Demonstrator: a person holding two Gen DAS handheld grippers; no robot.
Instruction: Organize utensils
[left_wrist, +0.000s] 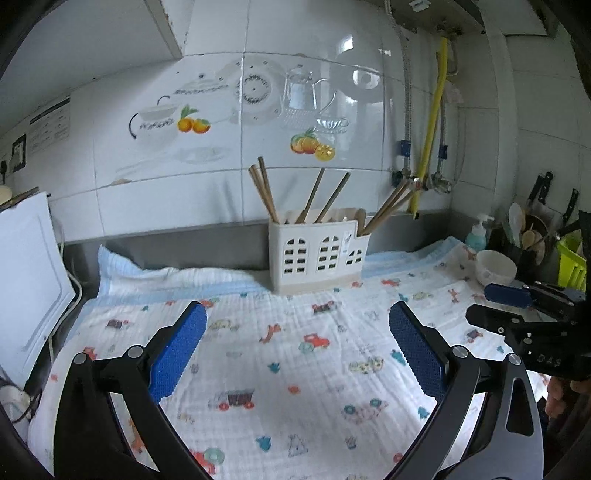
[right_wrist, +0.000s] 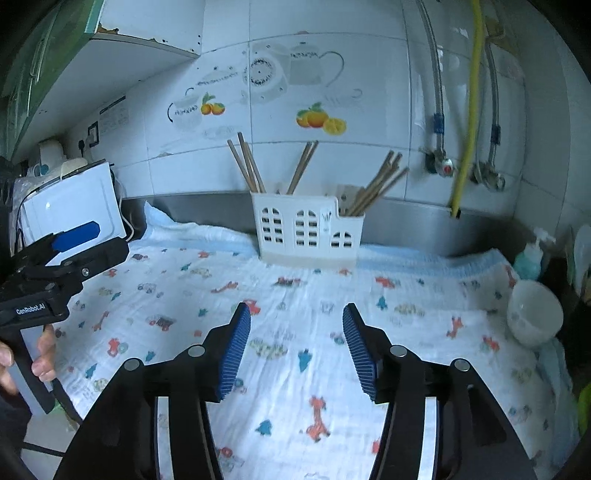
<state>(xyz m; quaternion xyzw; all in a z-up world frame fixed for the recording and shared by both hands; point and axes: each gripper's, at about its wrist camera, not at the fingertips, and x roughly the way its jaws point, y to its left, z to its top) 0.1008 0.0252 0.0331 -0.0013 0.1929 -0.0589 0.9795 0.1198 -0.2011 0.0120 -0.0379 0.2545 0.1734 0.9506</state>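
A white utensil holder (left_wrist: 317, 254) (right_wrist: 306, 232) with arched cut-outs stands at the back of a patterned cloth (left_wrist: 295, 354) (right_wrist: 295, 306), against the wall. Wooden chopsticks (left_wrist: 264, 192) (right_wrist: 247, 166) lean out of its compartments in three bunches. My left gripper (left_wrist: 297, 321) hangs open and wide over the cloth, nothing between its blue pads. My right gripper (right_wrist: 297, 325) is open too, jaws narrower, with only cloth below. In the left wrist view the right gripper (left_wrist: 513, 299) shows at the right edge. The left gripper (right_wrist: 70, 240) shows at the left edge of the right wrist view, held by a hand (right_wrist: 40, 354).
A white bowl (left_wrist: 495, 267) (right_wrist: 533, 314) sits at the cloth's right edge, beside a teal soap bottle (left_wrist: 478, 236) (right_wrist: 530, 258). Knives and spoons (left_wrist: 535, 221) crowd the right corner with a green basket (left_wrist: 572, 262). A white board (left_wrist: 26, 288) (right_wrist: 77, 206) leans at the left. Pipes run down the tiled wall.
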